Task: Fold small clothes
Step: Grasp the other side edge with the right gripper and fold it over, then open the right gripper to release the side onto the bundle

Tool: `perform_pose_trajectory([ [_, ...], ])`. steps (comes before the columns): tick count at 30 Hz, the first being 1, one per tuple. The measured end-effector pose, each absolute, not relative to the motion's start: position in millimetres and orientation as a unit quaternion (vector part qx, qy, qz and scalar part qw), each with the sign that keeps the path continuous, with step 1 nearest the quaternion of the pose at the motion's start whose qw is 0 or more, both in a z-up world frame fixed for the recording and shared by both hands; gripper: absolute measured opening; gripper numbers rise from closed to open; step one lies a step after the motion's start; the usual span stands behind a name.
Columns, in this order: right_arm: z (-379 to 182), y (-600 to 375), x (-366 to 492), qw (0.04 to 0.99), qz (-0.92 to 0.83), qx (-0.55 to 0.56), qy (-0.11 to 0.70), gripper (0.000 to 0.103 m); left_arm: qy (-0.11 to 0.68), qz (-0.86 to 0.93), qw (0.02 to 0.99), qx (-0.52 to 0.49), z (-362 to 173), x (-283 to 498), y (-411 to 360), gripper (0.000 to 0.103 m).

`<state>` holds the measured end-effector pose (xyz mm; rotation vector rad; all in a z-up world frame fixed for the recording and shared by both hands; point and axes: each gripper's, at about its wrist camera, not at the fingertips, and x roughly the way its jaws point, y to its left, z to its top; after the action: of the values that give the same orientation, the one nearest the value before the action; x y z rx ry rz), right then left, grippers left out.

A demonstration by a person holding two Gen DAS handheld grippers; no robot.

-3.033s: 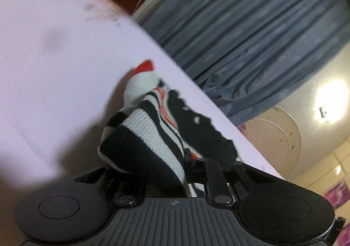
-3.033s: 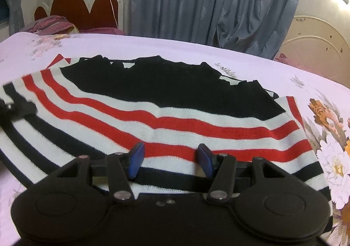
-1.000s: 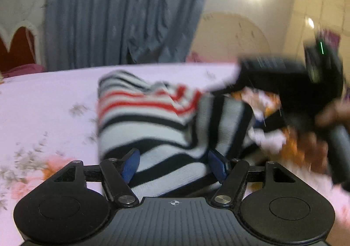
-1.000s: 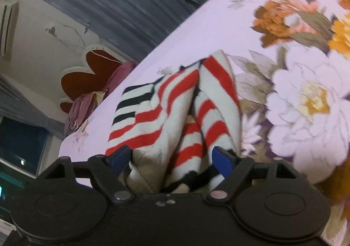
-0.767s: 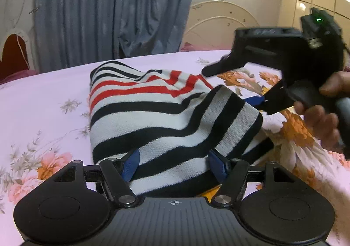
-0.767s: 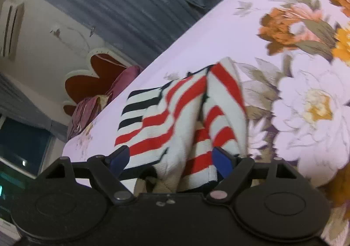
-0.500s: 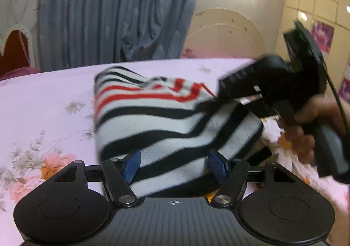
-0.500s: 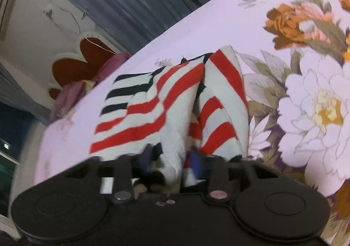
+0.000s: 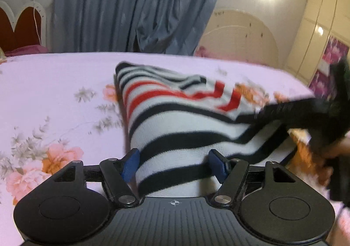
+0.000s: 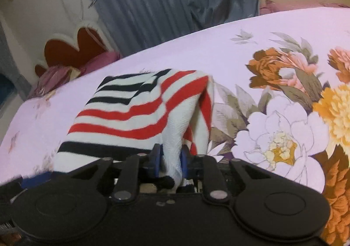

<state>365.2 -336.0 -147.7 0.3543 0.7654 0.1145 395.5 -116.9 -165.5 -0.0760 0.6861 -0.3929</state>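
Observation:
A red, black and white striped sweater [image 9: 186, 127] lies folded in a bundle on the bed. My left gripper [image 9: 174, 166] stands open at its near end, with the black-striped fold lying between the blue pads [image 9: 130, 165]. My right gripper [image 10: 170, 158] is shut on a raised white fold of the sweater [image 10: 140, 112] at its near right corner. In the left wrist view the right gripper [image 9: 306, 114] appears as a blurred black shape at the sweater's right edge, with a hand [image 9: 334, 149] behind it.
The pink floral bedsheet [image 10: 273, 136] spreads all around the sweater. A red and white headboard [image 10: 72, 51] with pink bedding [image 10: 54, 75] stands at the far left. Grey-blue curtains [image 9: 131, 9] hang behind the bed.
The sweater went from spread flat to a folded bundle. The right jaws closed from wide onto a fold of it, and that view levelled out. In the left view the sweater's edge shifted right.

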Motion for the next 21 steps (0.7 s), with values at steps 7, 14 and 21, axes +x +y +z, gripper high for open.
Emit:
perform_pose_trajectory([
  [7, -138, -356, 322, 0.896, 0.069, 0.223, 0.378, 0.033, 0.345, -0.195, 0.917, -0.037, -171, 399, -113, 0.068],
  [14, -143, -344, 300, 0.912, 0.024, 0.142, 0.383, 0.025, 0.362, -0.194, 0.91, -0.058, -177, 400, -109, 0.071],
  [21, -139, -346, 278, 0.923, -0.032, 0.12, 0.365, 0.024, 0.352, -0.195, 0.915, -0.036, -170, 393, -113, 0.071],
])
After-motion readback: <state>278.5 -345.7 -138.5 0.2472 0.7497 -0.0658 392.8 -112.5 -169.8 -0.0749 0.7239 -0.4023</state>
